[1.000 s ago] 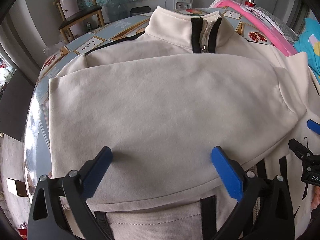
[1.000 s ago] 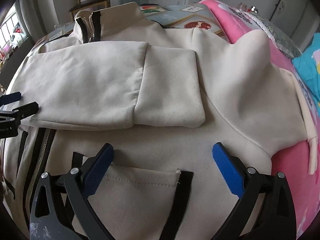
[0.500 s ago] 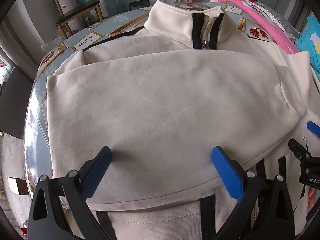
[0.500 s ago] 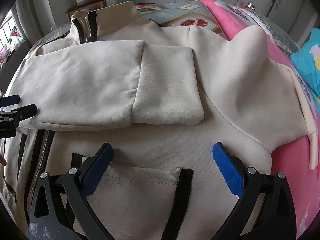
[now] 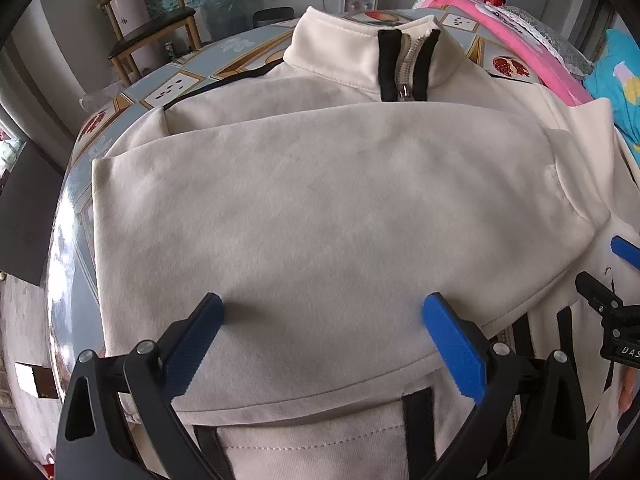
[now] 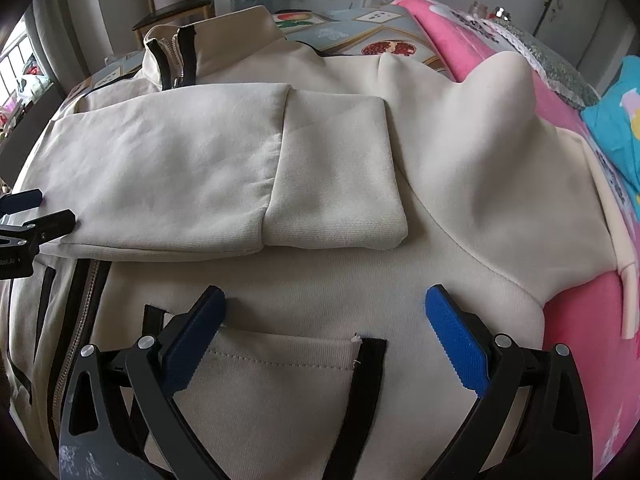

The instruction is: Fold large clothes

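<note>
Nearest, the left gripper [image 5: 322,344] and right gripper [image 6: 326,338] hover over the cream jacket [image 5: 320,208], fingers spread wide apart and empty. The jacket lies front-up on the patterned bench [image 5: 176,84], one sleeve [image 6: 192,168] folded across its chest. Beyond, the zipped collar [image 5: 368,56], then a wooden chair [image 5: 152,28].

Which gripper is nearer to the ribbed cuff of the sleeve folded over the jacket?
Right. The right gripper is open just below the ribbed cuff, over the pocket. The left gripper is open farther along the folded sleeve, away from the cuff.
</note>
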The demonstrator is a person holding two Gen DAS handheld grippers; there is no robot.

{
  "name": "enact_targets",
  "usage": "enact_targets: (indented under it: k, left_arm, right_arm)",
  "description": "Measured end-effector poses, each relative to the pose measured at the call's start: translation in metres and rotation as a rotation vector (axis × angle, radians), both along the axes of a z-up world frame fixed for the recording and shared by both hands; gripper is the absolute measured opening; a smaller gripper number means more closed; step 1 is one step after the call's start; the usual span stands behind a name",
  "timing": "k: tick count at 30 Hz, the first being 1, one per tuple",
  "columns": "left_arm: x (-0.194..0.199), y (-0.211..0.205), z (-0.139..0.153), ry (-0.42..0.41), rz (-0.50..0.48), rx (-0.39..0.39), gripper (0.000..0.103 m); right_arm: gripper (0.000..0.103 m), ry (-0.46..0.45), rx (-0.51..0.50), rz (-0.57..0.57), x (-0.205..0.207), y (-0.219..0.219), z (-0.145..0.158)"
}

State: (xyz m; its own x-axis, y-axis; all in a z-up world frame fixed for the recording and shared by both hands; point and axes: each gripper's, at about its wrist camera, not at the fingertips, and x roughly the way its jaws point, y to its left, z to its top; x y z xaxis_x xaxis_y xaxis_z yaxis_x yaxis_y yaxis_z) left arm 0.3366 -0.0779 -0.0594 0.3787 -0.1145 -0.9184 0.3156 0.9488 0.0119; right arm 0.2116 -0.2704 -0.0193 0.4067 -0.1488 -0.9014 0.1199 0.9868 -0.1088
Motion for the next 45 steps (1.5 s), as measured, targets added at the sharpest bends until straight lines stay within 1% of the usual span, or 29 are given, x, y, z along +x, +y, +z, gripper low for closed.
enact_targets:
  k: [1,4,6,9,11,14,17,19,21,23,26,32,34,36,38,41,43,44,45]
  left_arm:
    - [0.000,0.000,0.002,-0.001,0.000,0.003,0.098]
    - [-0.005,-0.004,0.013,-0.057,-0.022,-0.001,0.098]
    - [-0.007,-0.011,0.016,-0.074,-0.041,0.000,0.098]
    - [-0.006,-0.020,0.016,-0.080,-0.058,0.013,0.098]
    - [-0.005,-0.025,0.014,-0.080,-0.067,0.020,0.098]
    - [-0.003,-0.031,0.007,-0.085,-0.076,0.044,0.098]
    - [-0.002,-0.031,0.002,-0.074,-0.073,0.043,0.098]
    - [0.000,-0.027,0.000,-0.063,-0.060,0.011,0.098]
    - [0.003,-0.023,-0.002,-0.048,-0.048,-0.015,0.099]
    - [0.003,-0.024,-0.002,-0.054,-0.057,-0.011,0.099]
    - [0.002,-0.024,-0.003,-0.059,-0.058,-0.016,0.099]
    - [-0.001,-0.022,-0.003,-0.082,-0.065,-0.026,0.099]
    - [-0.001,-0.022,-0.003,-0.083,-0.069,-0.027,0.099]
    - [0.000,-0.022,-0.003,-0.080,-0.071,-0.027,0.099]
    - [0.000,-0.022,-0.003,-0.079,-0.070,-0.027,0.099]
    - [-0.001,-0.022,-0.003,-0.081,-0.071,-0.028,0.099]
    - [-0.001,-0.022,-0.003,-0.080,-0.071,-0.027,0.099]
    - [0.000,-0.022,-0.003,-0.079,-0.071,-0.027,0.099]
    - [0.000,-0.022,-0.003,-0.078,-0.070,-0.027,0.099]
  right_arm:
    - [0.096,-0.002,-0.001,0.004,0.000,0.000,0.000]
    - [0.096,-0.009,-0.010,0.021,-0.001,0.002,0.001]
    - [0.096,-0.014,-0.025,0.050,-0.002,0.005,0.004]
    - [0.096,-0.064,-0.042,0.055,-0.010,0.002,0.020]
    - [0.096,-0.098,-0.038,0.046,-0.017,-0.009,0.035]
    - [0.096,-0.145,-0.029,-0.001,-0.031,-0.042,0.062]
    - [0.096,-0.178,-0.060,-0.082,-0.048,-0.088,0.087]
    - [0.096,-0.179,-0.094,-0.154,-0.061,-0.127,0.100]
    - [0.096,-0.182,-0.087,-0.199,-0.074,-0.159,0.106]
    - [0.096,-0.168,-0.084,-0.227,-0.083,-0.185,0.106]
    - [0.096,-0.120,-0.108,-0.255,-0.094,-0.210,0.091]
    - [0.091,-0.045,-0.108,-0.269,-0.100,-0.223,0.058]
    - [0.084,-0.025,-0.116,-0.271,-0.097,-0.226,0.048]
    - [0.080,-0.019,-0.111,-0.277,-0.094,-0.232,0.042]
    - [0.074,-0.023,-0.102,-0.287,-0.094,-0.234,0.042]
    - [0.063,-0.031,-0.090,-0.314,-0.097,-0.237,0.043]
    - [0.046,-0.030,-0.075,-0.346,-0.100,-0.244,0.045]
    - [0.040,-0.030,-0.068,-0.364,-0.102,-0.247,0.045]
    - [0.026,-0.036,-0.048,-0.385,-0.105,-0.251,0.047]
